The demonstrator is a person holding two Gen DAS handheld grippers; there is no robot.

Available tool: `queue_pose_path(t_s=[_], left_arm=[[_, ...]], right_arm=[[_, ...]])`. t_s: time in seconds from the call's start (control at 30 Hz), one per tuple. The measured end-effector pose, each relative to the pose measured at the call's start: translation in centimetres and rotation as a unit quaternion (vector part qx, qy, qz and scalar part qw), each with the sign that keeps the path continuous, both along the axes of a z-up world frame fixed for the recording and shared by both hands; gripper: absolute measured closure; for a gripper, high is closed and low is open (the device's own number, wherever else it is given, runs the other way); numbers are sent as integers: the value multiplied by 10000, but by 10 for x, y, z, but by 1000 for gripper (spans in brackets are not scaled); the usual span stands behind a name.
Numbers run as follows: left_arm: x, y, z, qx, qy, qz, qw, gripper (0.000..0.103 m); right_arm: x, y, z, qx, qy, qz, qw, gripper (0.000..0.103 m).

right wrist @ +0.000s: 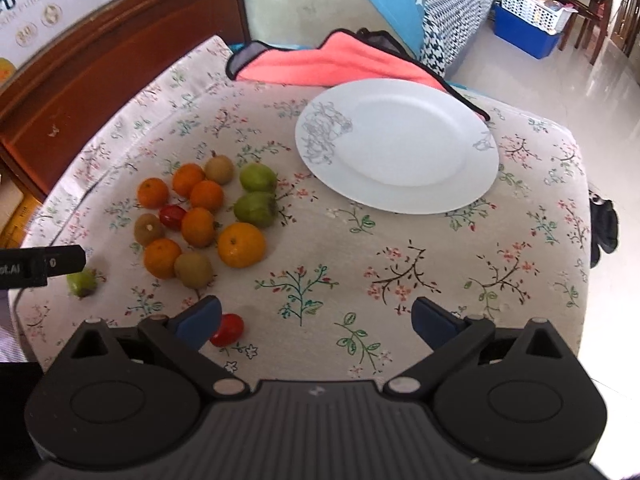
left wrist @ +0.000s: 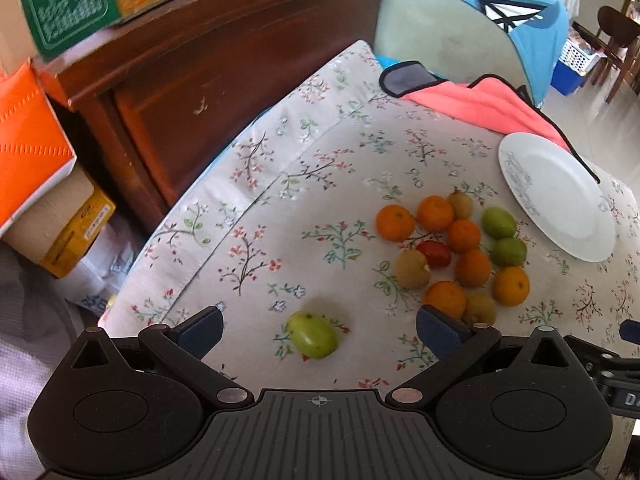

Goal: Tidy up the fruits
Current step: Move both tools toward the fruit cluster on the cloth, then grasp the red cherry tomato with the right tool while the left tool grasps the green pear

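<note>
Your left gripper (left wrist: 319, 330) is wide open and holds nothing; one green fruit (left wrist: 313, 335) lies between its fingers on the floral cloth (left wrist: 280, 216). Your right gripper (right wrist: 316, 320) is also wide open and empty, with a small tomato (right wrist: 228, 330) beside its left finger. The fruit pile (right wrist: 200, 216) lies left of the empty white plate (right wrist: 400, 148).

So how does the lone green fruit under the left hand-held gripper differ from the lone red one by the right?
The green fruit is larger and oblong; the red fruit is smaller and rounder. The green one lies centred between the open fingers of the left hand-held gripper; the red one sits beside the left finger of the right hand-held gripper, off centre. Both lie on the floral cloth, apart from the fruit pile, and neither is gripped.
</note>
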State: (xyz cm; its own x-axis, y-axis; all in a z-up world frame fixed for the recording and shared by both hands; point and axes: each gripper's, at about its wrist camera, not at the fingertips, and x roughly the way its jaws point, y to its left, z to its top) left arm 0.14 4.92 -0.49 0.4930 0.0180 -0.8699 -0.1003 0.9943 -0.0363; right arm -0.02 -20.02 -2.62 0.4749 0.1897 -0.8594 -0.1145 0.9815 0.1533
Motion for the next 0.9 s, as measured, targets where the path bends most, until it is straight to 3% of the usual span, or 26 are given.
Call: queue_pose_path(t_s=[0.17, 0.33, 0.6, 0.9], left_arm=[[-3, -3, -2, -98, -30, -149, 9998, 0], [-3, -18, -8, -235, 201, -403, 9987, 0], [-7, -34, -12, -452, 331, -765, 9955, 0], [-3, -7, 2, -330, -96, -350, 9988, 1]], right_arm=[[-7, -1, -1, 114, -193, 202, 9995, 2], [-12, 1, -1, 145, -307, 360, 9988, 2], [-12, 2, -5, 75, -241, 488, 9985, 3], [-21, 4, -10, 291, -364, 770, 9959, 20]])
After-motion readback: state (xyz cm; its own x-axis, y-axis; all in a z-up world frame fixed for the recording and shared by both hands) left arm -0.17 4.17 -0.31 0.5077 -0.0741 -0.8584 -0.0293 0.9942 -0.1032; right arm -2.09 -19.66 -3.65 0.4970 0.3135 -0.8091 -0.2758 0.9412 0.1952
